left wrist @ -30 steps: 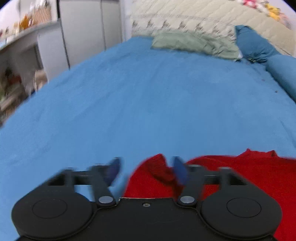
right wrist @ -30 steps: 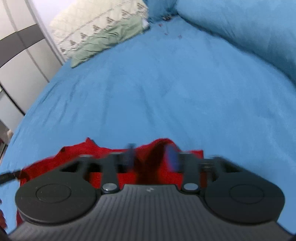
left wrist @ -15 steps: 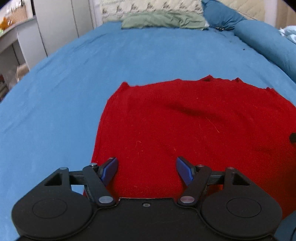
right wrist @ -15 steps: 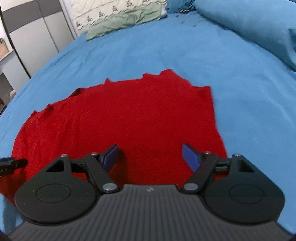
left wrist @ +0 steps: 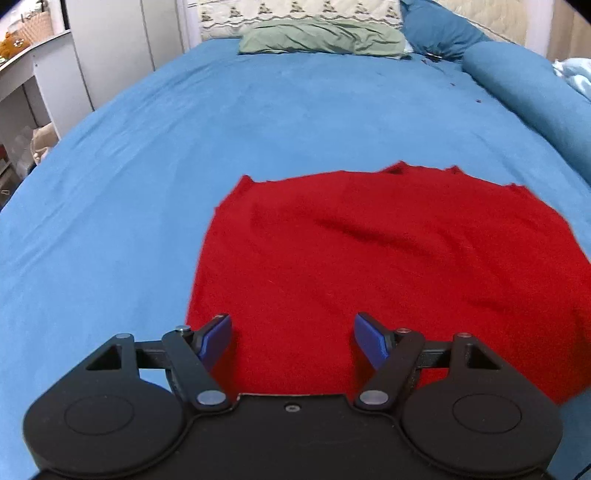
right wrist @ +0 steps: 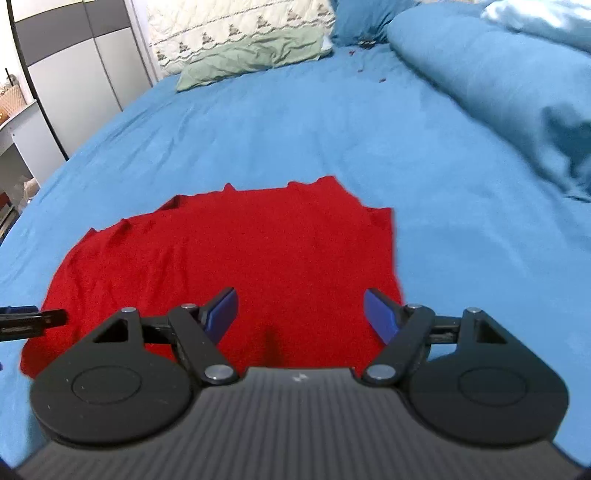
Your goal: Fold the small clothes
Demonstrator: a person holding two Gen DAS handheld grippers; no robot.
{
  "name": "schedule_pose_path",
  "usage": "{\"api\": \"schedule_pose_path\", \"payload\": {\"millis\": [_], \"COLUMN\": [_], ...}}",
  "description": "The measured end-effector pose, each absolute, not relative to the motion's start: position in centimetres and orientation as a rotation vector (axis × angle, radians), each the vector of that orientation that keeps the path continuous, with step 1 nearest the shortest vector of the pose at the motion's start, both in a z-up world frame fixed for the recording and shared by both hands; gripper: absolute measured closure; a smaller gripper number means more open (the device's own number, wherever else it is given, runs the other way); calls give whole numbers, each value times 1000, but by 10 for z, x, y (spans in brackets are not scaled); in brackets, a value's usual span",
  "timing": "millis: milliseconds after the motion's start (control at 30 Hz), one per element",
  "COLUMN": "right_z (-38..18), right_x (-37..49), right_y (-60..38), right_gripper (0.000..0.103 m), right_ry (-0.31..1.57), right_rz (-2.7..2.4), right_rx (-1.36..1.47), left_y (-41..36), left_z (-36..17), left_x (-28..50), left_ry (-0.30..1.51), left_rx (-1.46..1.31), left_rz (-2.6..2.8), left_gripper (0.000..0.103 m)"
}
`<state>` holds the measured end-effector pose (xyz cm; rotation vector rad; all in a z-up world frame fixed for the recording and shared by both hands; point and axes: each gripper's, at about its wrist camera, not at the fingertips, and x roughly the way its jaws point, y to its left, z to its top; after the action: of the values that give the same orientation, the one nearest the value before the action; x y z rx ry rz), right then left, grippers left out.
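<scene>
A red garment lies spread flat on the blue bed sheet, with a few shallow creases. It also shows in the right wrist view. My left gripper is open and empty, hovering over the garment's near left edge. My right gripper is open and empty, over the garment's near right part. The tip of the left gripper shows at the left edge of the right wrist view.
A green pillow and a quilted headboard cover lie at the far end of the bed. A blue rolled duvet runs along the right side. White cabinets and a shelf stand left of the bed.
Both grippers held bunched red cloth low over the bed a second ago. They have let go, opened wide and pulled back and up, and the garment now lies flat.
</scene>
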<state>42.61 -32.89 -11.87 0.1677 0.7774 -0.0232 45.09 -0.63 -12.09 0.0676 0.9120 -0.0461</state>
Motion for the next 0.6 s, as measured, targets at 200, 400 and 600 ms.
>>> {"api": "schedule_pose_path", "payload": {"millis": [200, 400, 600], "right_z": [-112, -155, -188], "right_x": [385, 392, 401], "right_y": [-346, -370, -381], "right_gripper": [10, 13, 17], "right_ry": [793, 829, 859], "right_rz": [-131, -160, -144], "right_rx": [169, 194, 248], "left_y": [-45, -78, -94], "left_z": [-112, -128, -150], "left_x": [432, 445, 476], "left_ry": [902, 920, 992], "left_rx": [138, 144, 131], "left_rz": [-124, -177, -180], "left_gripper": [9, 9, 9]}}
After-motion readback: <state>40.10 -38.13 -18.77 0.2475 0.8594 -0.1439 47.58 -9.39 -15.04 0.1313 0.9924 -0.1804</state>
